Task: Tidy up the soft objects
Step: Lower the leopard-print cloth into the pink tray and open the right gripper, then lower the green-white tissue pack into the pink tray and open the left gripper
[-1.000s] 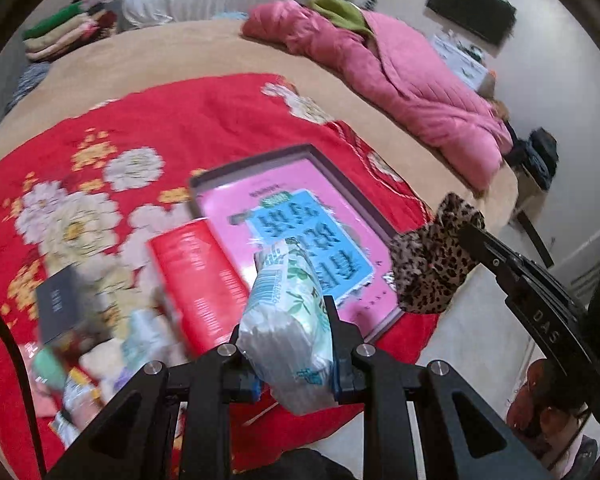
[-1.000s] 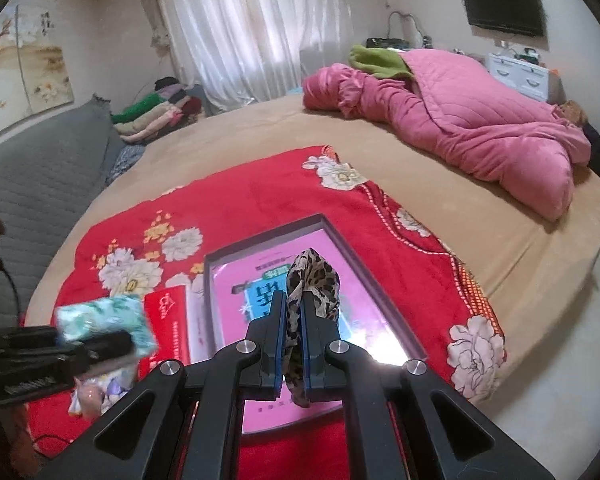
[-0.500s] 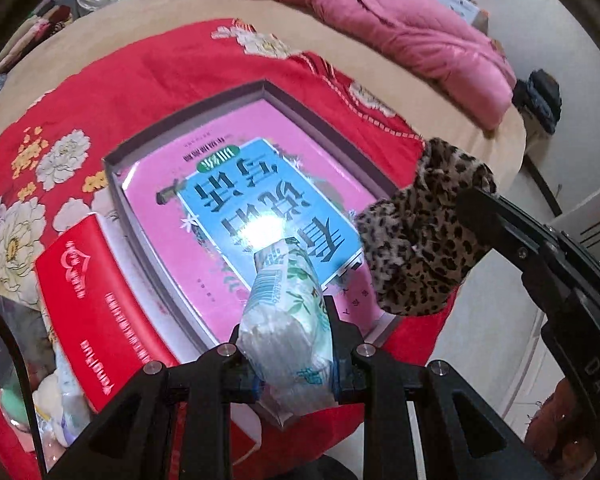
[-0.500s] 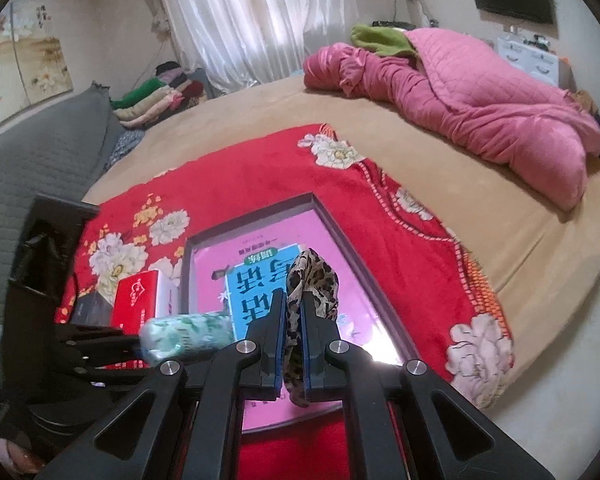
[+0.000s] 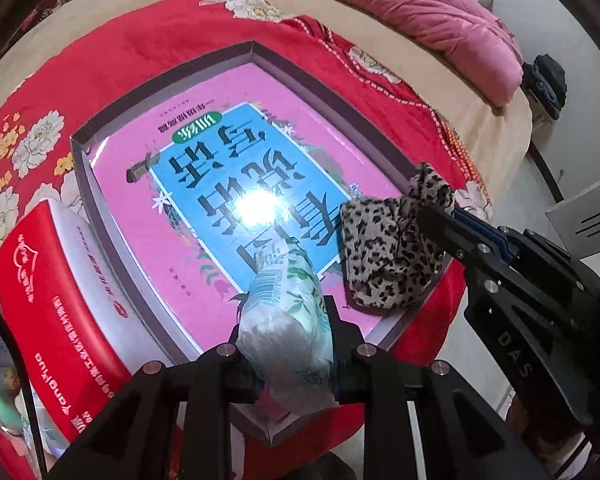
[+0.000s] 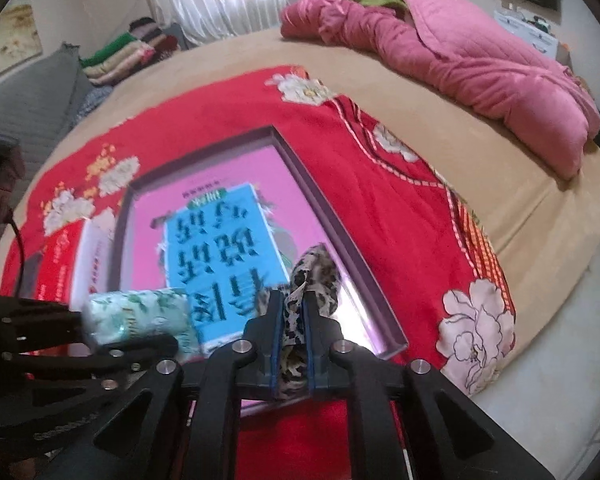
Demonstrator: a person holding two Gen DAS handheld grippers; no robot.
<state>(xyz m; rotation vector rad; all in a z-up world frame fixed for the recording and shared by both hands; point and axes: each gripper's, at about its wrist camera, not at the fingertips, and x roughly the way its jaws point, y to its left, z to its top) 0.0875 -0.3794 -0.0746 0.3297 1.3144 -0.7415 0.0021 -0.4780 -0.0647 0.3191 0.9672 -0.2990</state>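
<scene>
My left gripper [image 5: 284,320] is shut on a green-and-white tissue pack [image 5: 284,292], whose far end hangs low over the near part of the shallow grey-rimmed tray [image 5: 312,84]. A pink and blue printed sheet lines the tray's floor. My right gripper [image 6: 294,308] has a leopard-print cloth [image 6: 316,276] between its blue pads, and its jaws are opening. In the left wrist view that cloth [image 5: 384,248] droops onto the tray's near right corner. The right wrist view has the tissue pack [image 6: 140,316] at the left, beside the tray's rim [image 6: 320,204].
A red tissue box [image 5: 60,280] lies against the tray's left side on the red floral blanket [image 5: 140,52]. A pink quilt [image 6: 480,52] is heaped at the bed's far side, with folded clothes [image 6: 116,56] at the far left. The bed's edge drops off to the right.
Both grippers have come down toward the tray, which now fills more of each view. The leopard cloth has sunk onto the tray's near right corner. The tissue pack is still held.
</scene>
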